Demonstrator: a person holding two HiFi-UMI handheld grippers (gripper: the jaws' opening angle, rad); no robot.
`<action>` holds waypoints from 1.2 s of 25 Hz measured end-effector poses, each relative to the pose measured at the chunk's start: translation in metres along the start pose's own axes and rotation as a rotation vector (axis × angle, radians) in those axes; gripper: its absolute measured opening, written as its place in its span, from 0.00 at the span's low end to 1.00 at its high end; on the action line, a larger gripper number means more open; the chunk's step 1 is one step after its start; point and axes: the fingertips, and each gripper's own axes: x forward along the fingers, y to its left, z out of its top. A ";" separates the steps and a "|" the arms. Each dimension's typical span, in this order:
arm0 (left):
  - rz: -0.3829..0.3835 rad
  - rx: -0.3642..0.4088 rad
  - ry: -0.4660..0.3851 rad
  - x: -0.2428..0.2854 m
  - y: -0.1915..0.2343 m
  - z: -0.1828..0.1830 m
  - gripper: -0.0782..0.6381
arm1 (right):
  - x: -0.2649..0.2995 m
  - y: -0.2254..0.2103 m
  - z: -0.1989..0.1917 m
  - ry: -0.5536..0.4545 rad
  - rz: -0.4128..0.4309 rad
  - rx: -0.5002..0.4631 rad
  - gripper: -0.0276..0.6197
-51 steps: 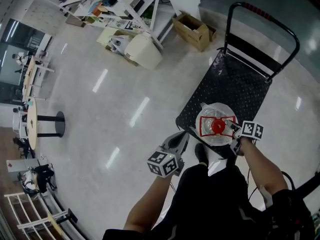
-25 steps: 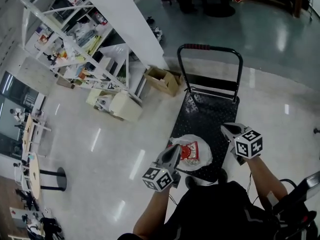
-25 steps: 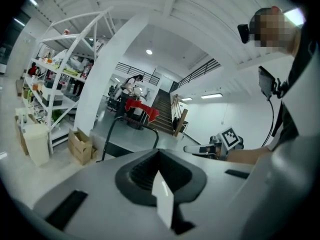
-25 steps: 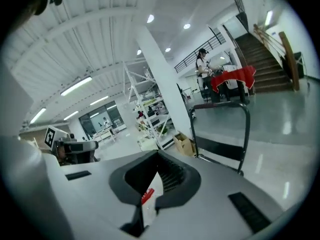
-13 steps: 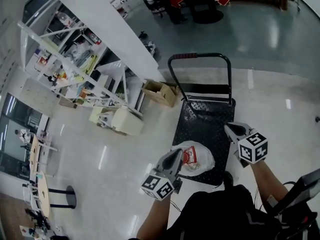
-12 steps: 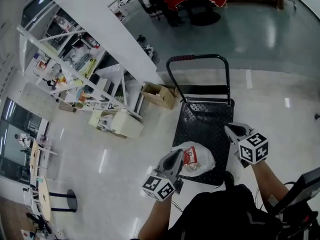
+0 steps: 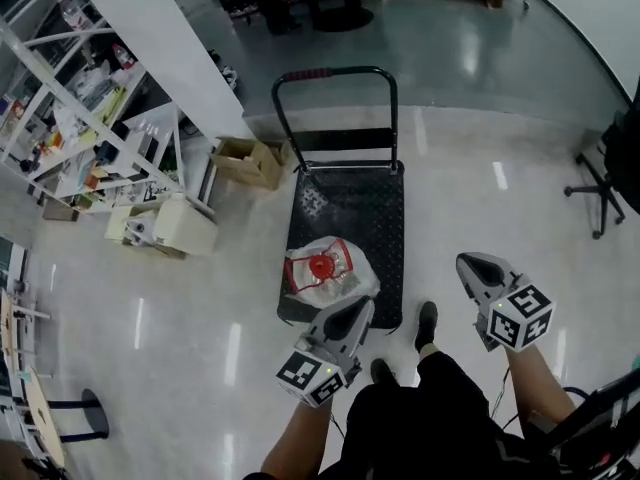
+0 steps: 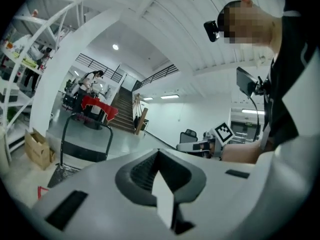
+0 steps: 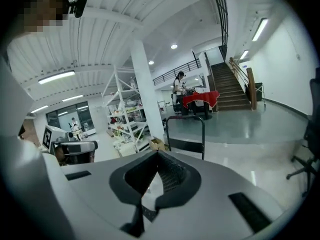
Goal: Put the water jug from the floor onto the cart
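The water jug (image 7: pixel 325 266), clear with a red cap and a red label, stands on the near end of the black platform cart (image 7: pixel 345 203). My left gripper (image 7: pixel 352 313) is shut and empty, just in front of the cart's near edge and below the jug. My right gripper (image 7: pixel 472 266) is shut and empty too, over bare floor to the right of the cart. In the left gripper view the left gripper (image 8: pixel 159 152) points towards the cart's handle (image 8: pixel 85 129). The right gripper (image 9: pixel 159 154) also faces the handle (image 9: pixel 185 129).
A cardboard box (image 7: pixel 250 160), a beige case (image 7: pixel 180 226) and white shelving (image 7: pixel 90 118) stand left of the cart, beside a white pillar (image 7: pixel 150 28). An office chair (image 7: pixel 600 183) is at the right edge. The person's shoes (image 7: pixel 427 323) are by the cart's near end.
Both grippers have drawn back from the jug and spread apart. The right one has left the jug's cap. The jug stays on the cart, and the view has backed away.
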 end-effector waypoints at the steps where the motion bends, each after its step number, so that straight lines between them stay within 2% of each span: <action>1: -0.008 -0.024 0.009 -0.005 -0.006 -0.010 0.11 | -0.013 0.005 -0.013 0.017 -0.016 0.008 0.05; 3: -0.033 -0.049 0.022 -0.014 -0.024 -0.021 0.11 | -0.040 0.015 -0.028 0.027 -0.026 0.027 0.05; 9: -0.077 0.032 0.022 -0.025 -0.086 -0.011 0.11 | -0.112 0.035 -0.036 -0.021 -0.016 -0.005 0.05; 13: -0.088 0.065 0.002 -0.030 -0.145 -0.006 0.11 | -0.163 0.046 -0.038 -0.087 0.018 -0.019 0.05; 16: -0.101 0.046 -0.008 -0.036 -0.200 -0.013 0.11 | -0.217 0.055 -0.042 -0.129 0.071 -0.027 0.05; 21: -0.038 0.039 -0.026 -0.046 -0.299 -0.045 0.11 | -0.316 0.042 -0.066 -0.146 0.118 -0.119 0.05; 26: 0.012 -0.019 -0.014 -0.073 -0.379 -0.061 0.11 | -0.386 0.049 -0.096 -0.135 0.165 -0.080 0.05; 30: 0.033 0.047 -0.007 -0.112 -0.412 -0.056 0.11 | -0.413 0.075 -0.101 -0.170 0.188 -0.069 0.05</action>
